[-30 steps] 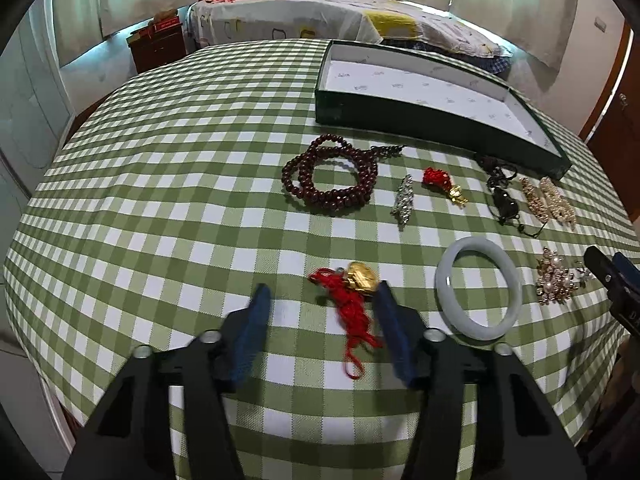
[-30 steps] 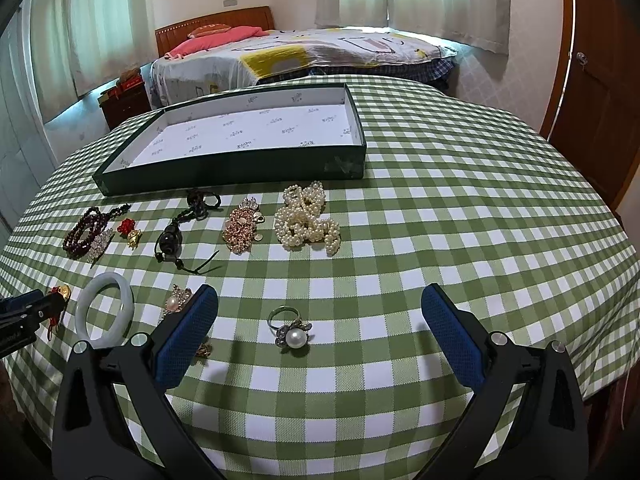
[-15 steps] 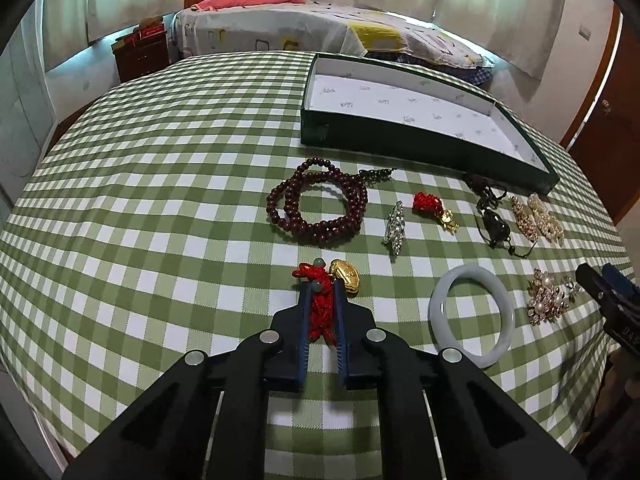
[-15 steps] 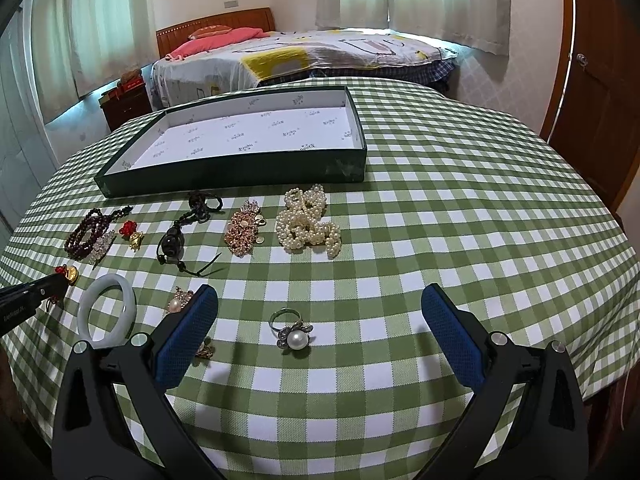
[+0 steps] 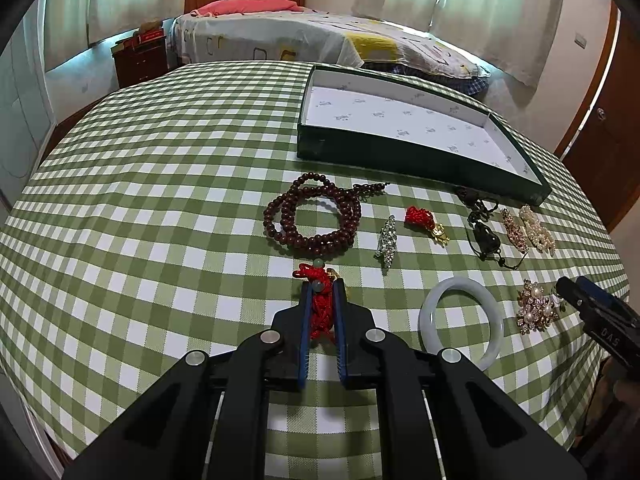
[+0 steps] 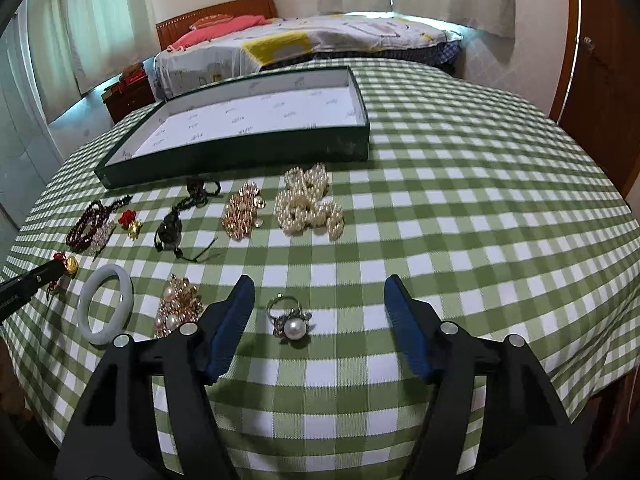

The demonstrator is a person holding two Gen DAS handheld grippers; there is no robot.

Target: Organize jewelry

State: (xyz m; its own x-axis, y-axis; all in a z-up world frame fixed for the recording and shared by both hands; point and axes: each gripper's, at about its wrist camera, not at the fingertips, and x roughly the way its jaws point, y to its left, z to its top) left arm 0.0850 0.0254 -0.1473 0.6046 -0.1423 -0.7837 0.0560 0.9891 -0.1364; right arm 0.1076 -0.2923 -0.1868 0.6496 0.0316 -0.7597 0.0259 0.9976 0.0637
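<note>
My left gripper [image 5: 321, 285] is shut on a red cord charm [image 5: 320, 304] with a gold pendant, held just above the checked cloth; it also shows in the right wrist view [image 6: 64, 266]. My right gripper [image 6: 320, 292] is open and empty, its fingers either side of a pearl ring [image 6: 291, 322] on the cloth. A dark green tray [image 5: 400, 156] with white lining stands empty behind the jewelry; it also shows in the right wrist view [image 6: 240, 156].
On the cloth lie a dark bead necklace [image 5: 312, 216], silver brooch [image 5: 386, 240], red and gold charm [image 5: 424, 220], black pendant [image 5: 486, 236], white bangle [image 5: 460, 324], pearl brooch [image 5: 536, 310], gold cluster [image 6: 242, 216] and pearl strand [image 6: 308, 206]. A bed stands behind.
My left gripper has shut on the red cord charm and lifted it slightly. My right gripper has moved forward over the pearl ring, still open.
</note>
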